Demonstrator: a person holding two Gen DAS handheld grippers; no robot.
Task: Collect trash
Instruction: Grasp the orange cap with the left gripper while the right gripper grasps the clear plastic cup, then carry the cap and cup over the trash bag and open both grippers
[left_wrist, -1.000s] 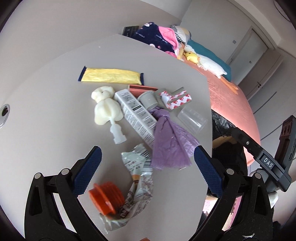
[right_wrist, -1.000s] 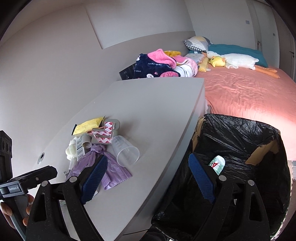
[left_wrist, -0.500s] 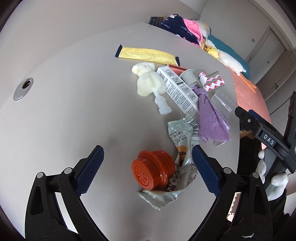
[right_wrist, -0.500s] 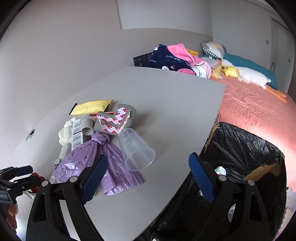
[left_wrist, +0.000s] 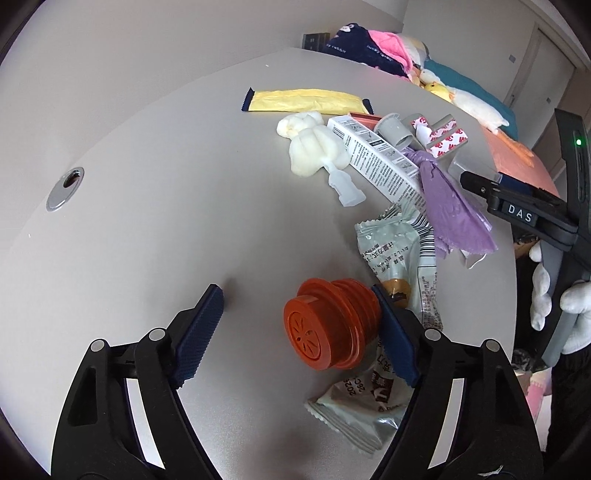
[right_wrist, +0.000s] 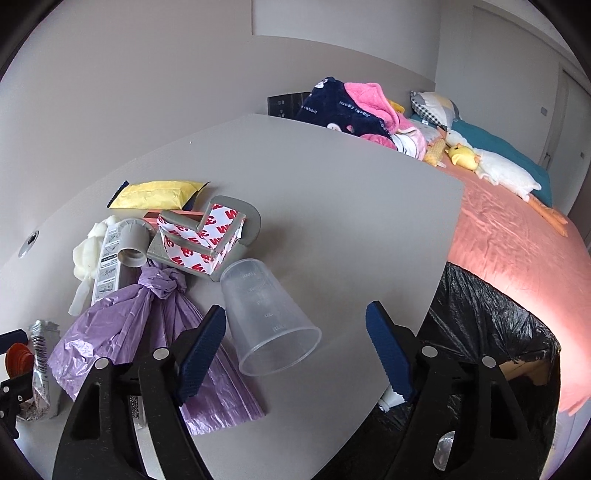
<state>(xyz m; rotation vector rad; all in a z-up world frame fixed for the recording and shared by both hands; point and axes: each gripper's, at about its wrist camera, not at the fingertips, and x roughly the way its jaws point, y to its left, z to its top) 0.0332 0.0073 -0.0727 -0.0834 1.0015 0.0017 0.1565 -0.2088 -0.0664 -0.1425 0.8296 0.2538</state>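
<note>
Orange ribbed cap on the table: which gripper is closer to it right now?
Left. The left gripper straddles the orange ribbed cap, one pad against it. The right gripper is over by the clear cup.

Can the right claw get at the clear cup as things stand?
Probably yes. The right claw has been closing, but its jaws stay apart, with the cup lying on its side between them, mouth toward the camera. Nothing covers it; the purple bag lies just beside.

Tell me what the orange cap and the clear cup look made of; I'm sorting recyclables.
The orange cap looks like moulded hard plastic with a matte finish: stepped ridges and a spoked pattern on top. The clear cup seems thin translucent plastic, slightly frosted: raised measuring marks show and the table reads through its wall.
</note>
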